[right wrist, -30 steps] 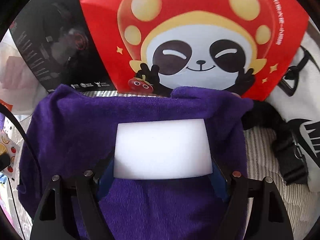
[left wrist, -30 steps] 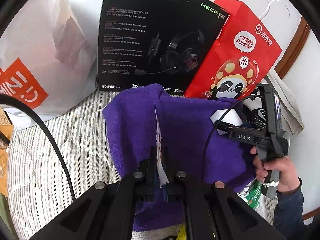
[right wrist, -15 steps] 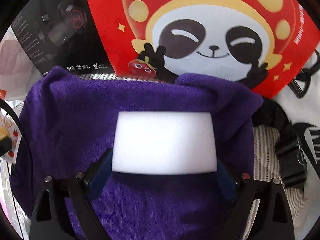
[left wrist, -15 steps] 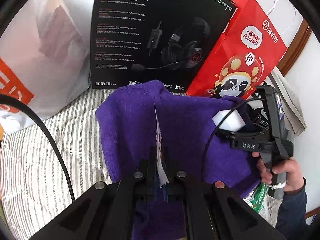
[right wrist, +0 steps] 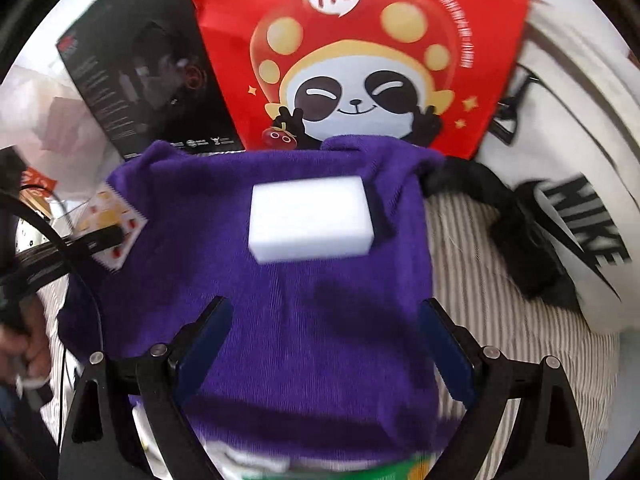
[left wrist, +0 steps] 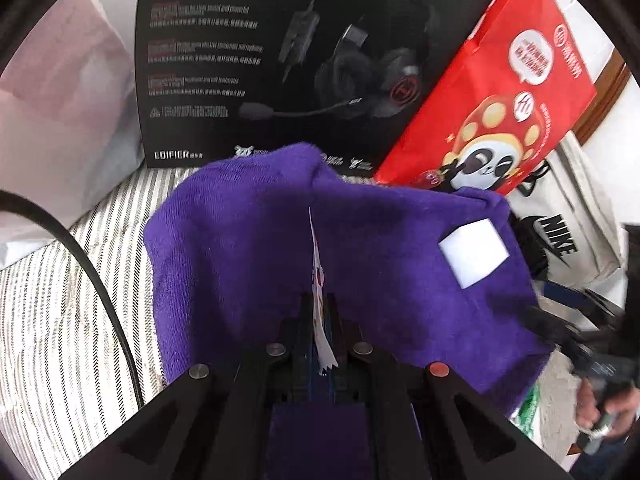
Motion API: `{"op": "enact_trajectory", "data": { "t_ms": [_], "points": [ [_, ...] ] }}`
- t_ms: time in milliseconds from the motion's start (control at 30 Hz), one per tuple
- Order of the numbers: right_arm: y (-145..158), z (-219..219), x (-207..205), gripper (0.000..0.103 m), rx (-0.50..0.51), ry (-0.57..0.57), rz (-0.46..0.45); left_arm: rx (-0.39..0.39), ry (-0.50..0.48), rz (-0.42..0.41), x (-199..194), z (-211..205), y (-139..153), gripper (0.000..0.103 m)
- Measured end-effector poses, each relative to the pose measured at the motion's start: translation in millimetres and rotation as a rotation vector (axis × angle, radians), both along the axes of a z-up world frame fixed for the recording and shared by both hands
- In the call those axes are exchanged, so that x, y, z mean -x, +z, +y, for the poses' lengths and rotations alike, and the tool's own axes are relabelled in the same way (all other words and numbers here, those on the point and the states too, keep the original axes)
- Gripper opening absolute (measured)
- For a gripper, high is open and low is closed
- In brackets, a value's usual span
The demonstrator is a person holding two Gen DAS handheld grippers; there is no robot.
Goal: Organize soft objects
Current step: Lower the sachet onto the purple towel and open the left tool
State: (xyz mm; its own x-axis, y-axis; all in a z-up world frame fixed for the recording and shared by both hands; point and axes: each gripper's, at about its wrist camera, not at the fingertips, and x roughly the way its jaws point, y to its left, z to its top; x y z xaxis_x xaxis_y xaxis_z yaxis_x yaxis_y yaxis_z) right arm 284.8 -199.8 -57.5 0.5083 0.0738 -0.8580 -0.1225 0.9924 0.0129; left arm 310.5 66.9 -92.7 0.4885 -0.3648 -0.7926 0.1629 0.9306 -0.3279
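Observation:
A purple towel [left wrist: 400, 264] [right wrist: 304, 292] lies spread on the striped bedding. A white sponge block [left wrist: 473, 253] [right wrist: 310, 218] rests on it, free of any gripper. My left gripper [left wrist: 320, 312] is shut on a thin printed snack packet [left wrist: 320, 292], held edge-on over the towel; the same packet [right wrist: 110, 224] shows at the towel's left edge in the right wrist view. My right gripper [right wrist: 324, 332] is open and empty, its blue pads [right wrist: 204, 340] spread wide just behind the sponge. It shows blurred at the right edge of the left wrist view [left wrist: 576, 320].
A black headset box [left wrist: 304, 60] and a red panda paper bag [right wrist: 360, 52] stand behind the towel. A white Nike bag [right wrist: 580, 184] with a black strap [right wrist: 520, 232] lies right. A white plastic bag [left wrist: 60, 112] is left. A green packet [right wrist: 400, 468] peeks below the towel.
My right gripper opened and let go of the white sponge, which now lies on the purple towel. The gripper drew back from it. My left gripper still holds the packet.

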Motion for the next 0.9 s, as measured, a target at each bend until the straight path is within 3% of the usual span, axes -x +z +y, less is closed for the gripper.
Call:
{"op": "enact_trajectory", "data": {
  "t_ms": [267, 433, 533, 633, 900],
  "points": [
    [18, -21, 50, 0.093, -0.027, -0.030, -0.035, -0.041, 0.000, 0.025, -7, -2, -13, 0.008],
    [24, -26, 67, 0.093, -0.049, -0.037, -0.055, -0.082, -0.007, 0.033, -6, -6, -13, 0.016],
    [26, -29, 75, 0.093, -0.062, -0.044, -0.055, -0.119, -0.015, 0.039, -5, -11, -13, 0.027],
    [32, -31, 86, 0.093, -0.097, -0.036, -0.072, -0.153, -0.011, 0.026, -4, -15, -8, 0.050],
    [37, -38, 106, 0.093, -0.102, -0.039, -0.091, -0.272, 0.000, -0.005, 9, -18, 12, 0.056]
  ]
}}
